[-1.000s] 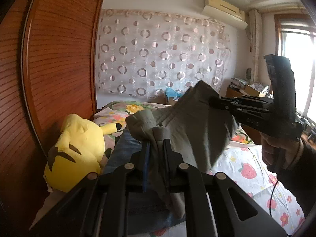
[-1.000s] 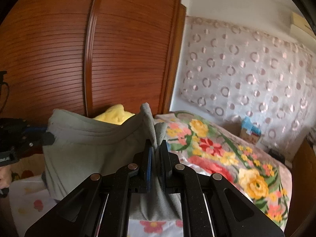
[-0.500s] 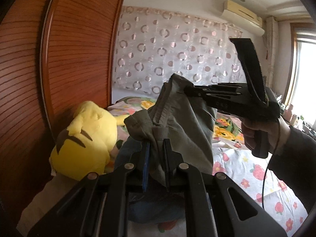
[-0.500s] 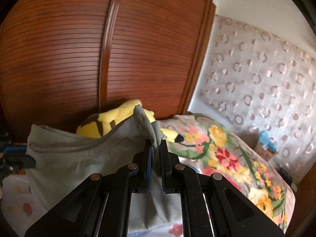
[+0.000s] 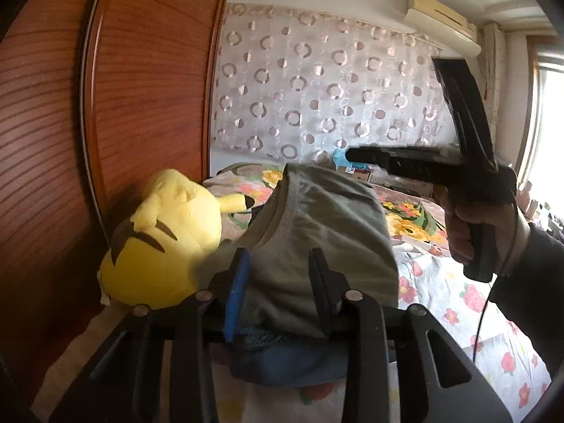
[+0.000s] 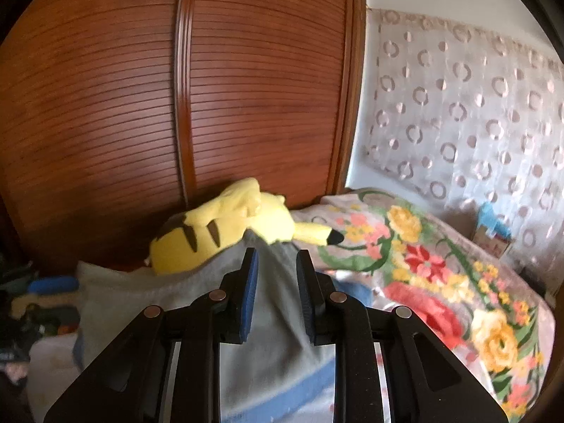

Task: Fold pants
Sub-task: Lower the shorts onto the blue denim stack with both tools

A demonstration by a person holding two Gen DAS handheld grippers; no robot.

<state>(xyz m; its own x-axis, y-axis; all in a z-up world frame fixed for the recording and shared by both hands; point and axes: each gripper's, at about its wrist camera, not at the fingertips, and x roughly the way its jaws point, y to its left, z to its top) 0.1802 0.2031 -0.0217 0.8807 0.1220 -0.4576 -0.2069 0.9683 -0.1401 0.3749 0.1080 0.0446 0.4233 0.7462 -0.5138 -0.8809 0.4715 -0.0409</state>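
Left wrist view: it's a bedroom, with a bed under a white sheet printed with little flowers and strawberries, and a big floral blanket farther back. Left of the jaws is a slatted wooden wardrobe, straight ahead a curtain with ring patterns, and an AC unit up near the ceiling.

The left gripper has its jaws opening, spread apart with the pants bunched in the gap; the pads don't look like they're squeezing anything. The grey pants sit in a soft heap right ahead of the fingers, on top of something blue denim just under the jaws.

One yellow plush lies left of the jaws against the wardrobe, touching the pants' edge. To the right, a hand holds the right gripper, hovering above the far side of the heap.

Right wrist view: the right gripper is opening too, with the pants running loose between the blue-padded fingers and draping left. The plush sits just beyond the tips, blocking the wardrobe's base.

Count: two grippers, one pair of pants, one plush, one denim piece.
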